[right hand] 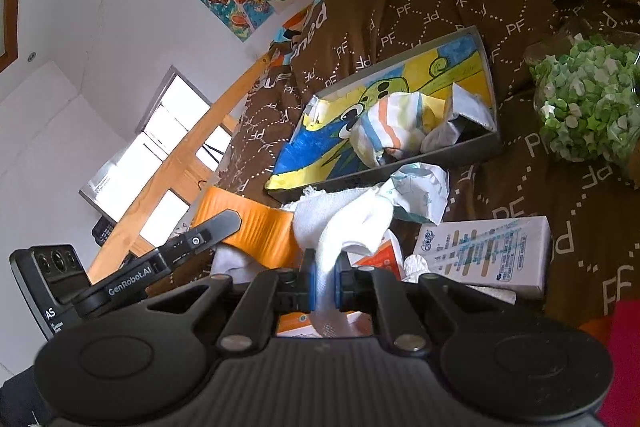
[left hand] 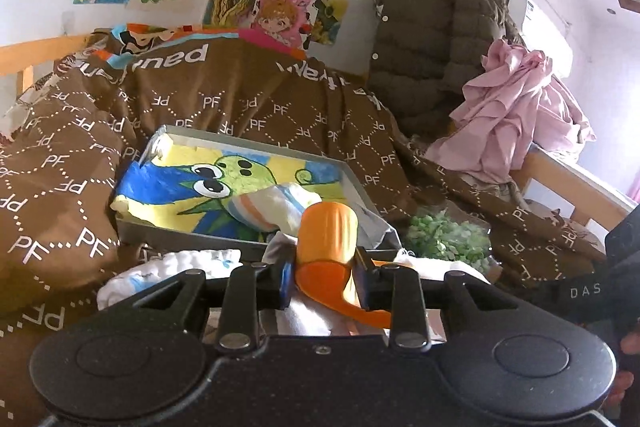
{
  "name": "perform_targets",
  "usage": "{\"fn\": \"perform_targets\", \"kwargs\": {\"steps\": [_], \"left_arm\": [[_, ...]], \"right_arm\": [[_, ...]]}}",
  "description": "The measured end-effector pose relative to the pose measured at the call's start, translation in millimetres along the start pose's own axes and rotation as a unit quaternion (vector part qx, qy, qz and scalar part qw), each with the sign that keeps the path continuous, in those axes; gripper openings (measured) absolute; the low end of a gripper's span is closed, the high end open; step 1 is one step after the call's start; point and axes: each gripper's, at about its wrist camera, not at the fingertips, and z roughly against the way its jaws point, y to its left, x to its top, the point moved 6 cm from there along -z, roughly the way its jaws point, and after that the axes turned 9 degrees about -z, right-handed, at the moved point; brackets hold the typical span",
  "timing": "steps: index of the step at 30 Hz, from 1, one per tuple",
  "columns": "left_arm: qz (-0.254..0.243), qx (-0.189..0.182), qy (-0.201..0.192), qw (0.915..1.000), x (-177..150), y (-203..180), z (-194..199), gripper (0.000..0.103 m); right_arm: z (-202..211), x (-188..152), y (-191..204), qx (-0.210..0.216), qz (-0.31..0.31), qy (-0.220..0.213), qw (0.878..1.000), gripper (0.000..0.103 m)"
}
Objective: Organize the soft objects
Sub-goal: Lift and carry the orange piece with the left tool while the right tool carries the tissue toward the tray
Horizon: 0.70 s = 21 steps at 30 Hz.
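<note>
One striped sock [right hand: 394,125] already lies in the tray [right hand: 486,143] on the bed — my right tool [right hand: 325,285] pinches a white sock [right hand: 348,223], my left tool [left hand: 323,277] loosely brackets an orange cloth [left hand: 326,233] — still unsorted.

Legible markings are few. The brown bedspread [left hand: 240,99] carries a repeated white "PF" monogram inside dotted diamonds across its whole surface, in both views. Larger white lettering runs along its upper band at about 11 o'clock in the left wrist view; only "ned" reads clearly, appearing inverted.

In the right wrist view, at 8 o'clock, the left gripper [right hand: 176,255] bears "GenRobot.AI" in white on its black arm. The black camera unit [right hand: 52,279] beside it shows "AS".

In the left wrist view, at 4 o'clock, a black strap [left hand: 580,293] shows "DAS".

The white carton [right hand: 488,251] at 4 o'clock carries blue print, too small to read.
</note>
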Motion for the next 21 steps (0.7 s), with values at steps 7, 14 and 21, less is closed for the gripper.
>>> {"fn": "perform_targets", "kwargs": {"steps": [7,14,21], "left_arm": [[-0.04,0.007,0.002,0.9992,-4.4,-11.6,-3.5,0.05],[-0.071,0.024,0.008,0.9972,-8.6,-14.7,-6.0,0.044],[-0.116,0.046,-0.004,0.9922,-9.3,-20.6,-6.3,0.055]], "right_arm": [[-0.2,-0.6,-0.4,-0.003,0.002,0.001,1.0,0.009],[-0.4,0.1,-1.5,-0.007,0.002,-0.002,1.0,0.009],[-0.7,0.6,-1.6,-0.007,0.002,-0.002,1.0,0.009]]}}
